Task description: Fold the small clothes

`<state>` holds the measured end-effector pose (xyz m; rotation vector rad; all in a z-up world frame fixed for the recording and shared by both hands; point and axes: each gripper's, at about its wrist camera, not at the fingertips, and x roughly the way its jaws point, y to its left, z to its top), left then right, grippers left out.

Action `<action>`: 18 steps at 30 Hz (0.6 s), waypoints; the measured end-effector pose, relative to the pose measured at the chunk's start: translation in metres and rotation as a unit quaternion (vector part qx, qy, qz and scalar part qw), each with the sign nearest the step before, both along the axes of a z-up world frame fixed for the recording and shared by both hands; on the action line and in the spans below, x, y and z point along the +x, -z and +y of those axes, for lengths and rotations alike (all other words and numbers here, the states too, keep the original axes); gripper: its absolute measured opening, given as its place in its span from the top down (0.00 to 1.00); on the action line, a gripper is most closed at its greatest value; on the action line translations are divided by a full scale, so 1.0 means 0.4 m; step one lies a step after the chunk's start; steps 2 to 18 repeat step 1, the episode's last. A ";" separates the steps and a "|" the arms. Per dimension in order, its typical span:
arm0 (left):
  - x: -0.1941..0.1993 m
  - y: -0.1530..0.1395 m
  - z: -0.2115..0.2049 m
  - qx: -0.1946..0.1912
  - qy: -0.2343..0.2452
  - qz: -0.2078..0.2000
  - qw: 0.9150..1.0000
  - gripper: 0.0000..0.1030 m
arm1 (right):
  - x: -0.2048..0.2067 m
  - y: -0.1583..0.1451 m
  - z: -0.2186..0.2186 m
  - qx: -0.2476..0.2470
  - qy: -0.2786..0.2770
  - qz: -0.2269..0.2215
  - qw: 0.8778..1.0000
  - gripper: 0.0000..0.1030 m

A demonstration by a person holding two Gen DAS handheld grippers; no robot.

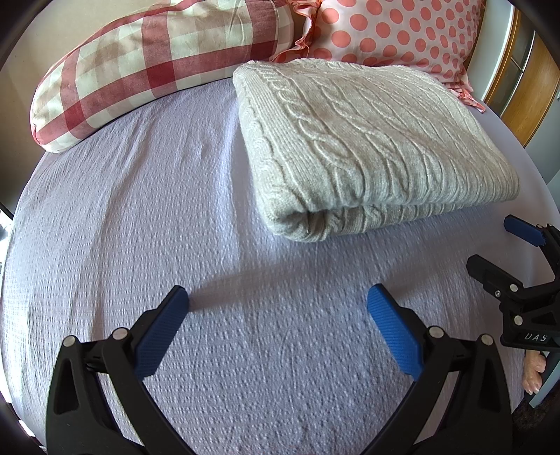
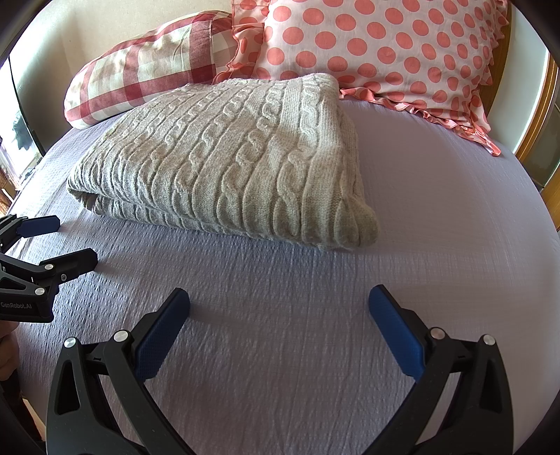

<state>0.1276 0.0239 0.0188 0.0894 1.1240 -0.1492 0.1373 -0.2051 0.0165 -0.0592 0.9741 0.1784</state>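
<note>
Grey cable-knit sweater (image 1: 367, 147) lies folded into a thick rectangular bundle on the lilac bedsheet (image 1: 140, 245), w/ its rolled fold edge facing the cameras and its far end up near the pillows. Left gripper (image 1: 278, 304) hovers low over bare sheet just short of the bundle's near left corner, jaws wide apart, nothing between the blue pads, casting a shadow on the fabric under them. Right gripper (image 2: 279, 302) sits likewise over bare sheet in front of the bundle's near right corner, jaws spread wide & holding nothing. Each gripper shows in the other's view: right one at the right edge of the left wrist view (image 1: 493, 241), left one at the left edge of the right wrist view (image 2: 75, 238), both w/ fingers parted, tips close to the sheet beside the sweater but not touching it. Part of a hand (image 1: 533, 376) w/ pale nails is visible behind the right gripper. At the head of the bed: red-and-cream checked pillow (image 1: 147, 63) on the left, pink polka-dot pillow (image 1: 395, 31) w/ frilled edge on the right; sweater's far end lies just in front of the dotted one. Wooden frame (image 1: 525, 87) shows at far right, detail unclear
</note>
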 end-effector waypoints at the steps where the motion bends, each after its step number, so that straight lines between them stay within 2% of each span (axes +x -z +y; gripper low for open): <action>1: -0.001 0.000 0.001 0.000 0.000 0.000 1.000 0.02 | 0.001 0.000 0.000 0.000 0.000 0.000 1.000 0.01; 18: -0.001 0.000 0.001 0.000 0.000 0.000 1.000 0.02 | 0.001 0.000 0.000 0.000 0.000 0.000 1.000 0.01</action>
